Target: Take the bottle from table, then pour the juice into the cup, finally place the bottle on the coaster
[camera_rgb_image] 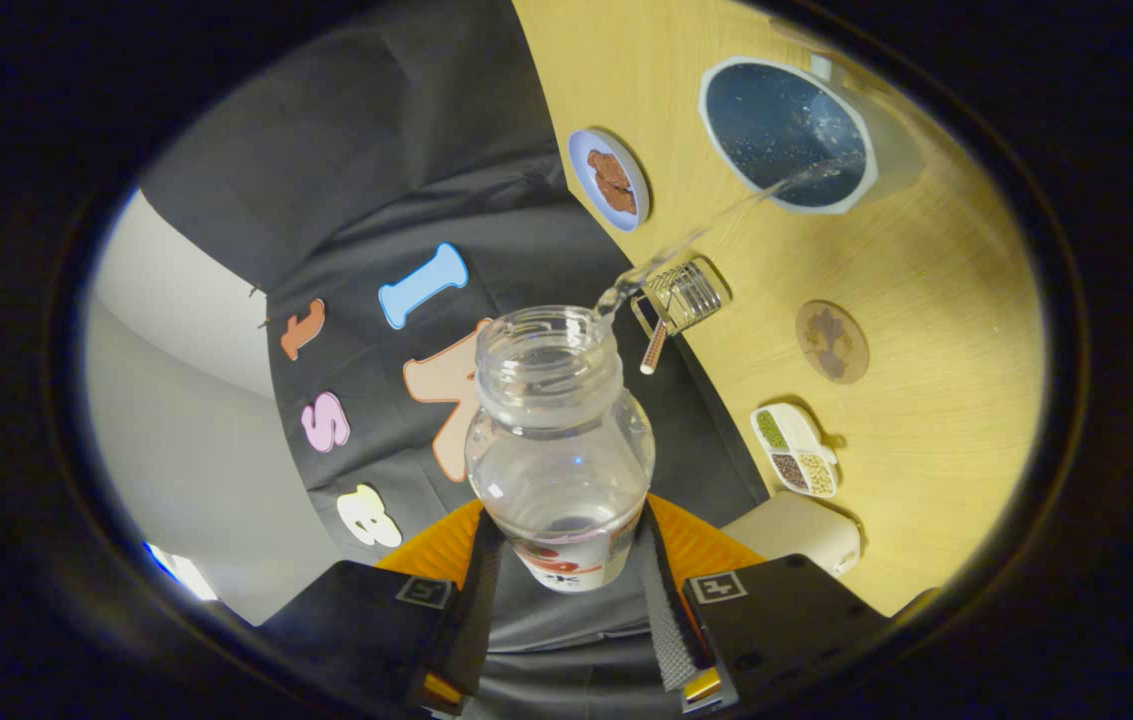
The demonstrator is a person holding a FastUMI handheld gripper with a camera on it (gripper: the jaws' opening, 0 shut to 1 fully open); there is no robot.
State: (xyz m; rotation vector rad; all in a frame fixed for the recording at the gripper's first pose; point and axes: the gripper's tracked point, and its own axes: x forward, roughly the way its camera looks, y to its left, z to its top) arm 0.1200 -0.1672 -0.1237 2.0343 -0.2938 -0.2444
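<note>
Pouring: your gripper (566, 590) clamps both fingers on the bottle (558, 450).
Bottle tipped, open mouth pointing ahead, stream arcing into the cup (806, 135).

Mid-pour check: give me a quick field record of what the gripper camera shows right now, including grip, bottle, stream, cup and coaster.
gripper: shut on the bottle, both fingers pressing its lower body
bottle: clear, uncapped, tilted toward the cup
stream: thin clear jet from the bottle mouth into the cup
cup: dark inside, white rim, on the table, beyond the fingers
coaster: round brown disc, bare, apart from the cup
stage: pouring under way; bottle not yet on coaster
</note>
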